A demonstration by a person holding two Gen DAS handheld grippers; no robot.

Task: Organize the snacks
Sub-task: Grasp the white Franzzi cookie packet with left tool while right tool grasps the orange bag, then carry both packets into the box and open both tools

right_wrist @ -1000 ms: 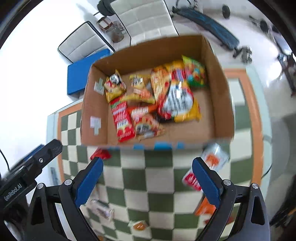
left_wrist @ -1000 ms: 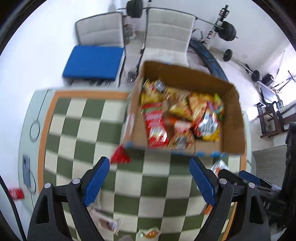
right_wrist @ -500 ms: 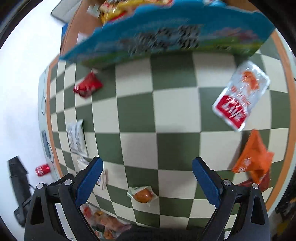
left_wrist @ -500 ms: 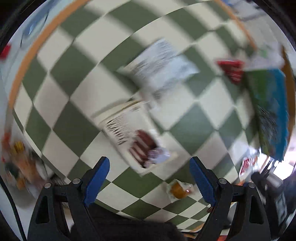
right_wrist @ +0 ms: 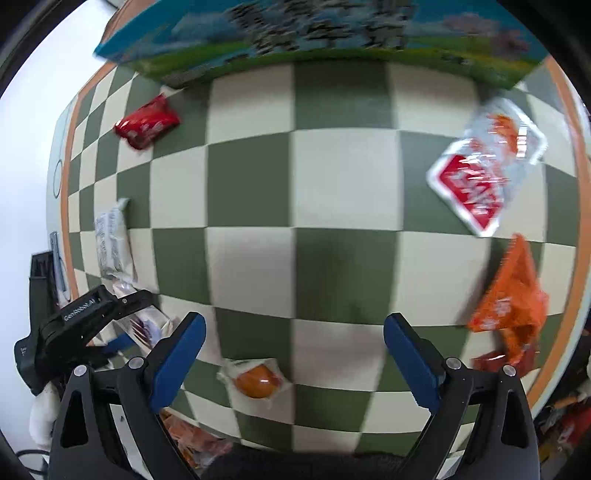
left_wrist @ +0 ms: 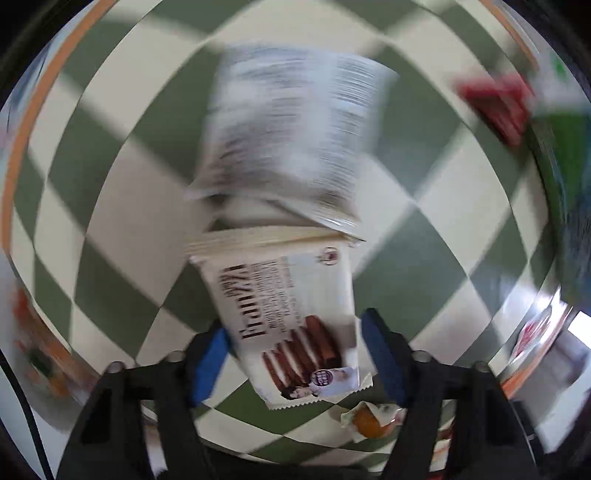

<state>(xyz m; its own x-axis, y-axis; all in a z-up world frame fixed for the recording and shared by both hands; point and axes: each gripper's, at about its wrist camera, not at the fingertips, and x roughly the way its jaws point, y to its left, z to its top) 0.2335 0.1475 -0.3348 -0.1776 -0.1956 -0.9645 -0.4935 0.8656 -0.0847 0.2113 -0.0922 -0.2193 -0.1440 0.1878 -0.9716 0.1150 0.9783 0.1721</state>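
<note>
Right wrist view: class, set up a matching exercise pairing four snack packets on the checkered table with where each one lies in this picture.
Things:
1. small red packet
2. orange bag
3. clear-wrapped orange snack
4. white-and-red packet

Places:
A. bottom centre, between the right gripper's fingertips
B. upper left, near the blue-green box
C. upper right
D. lower right, by the table's orange border

Pairs: 1-B, 2-D, 3-A, 4-C
</note>
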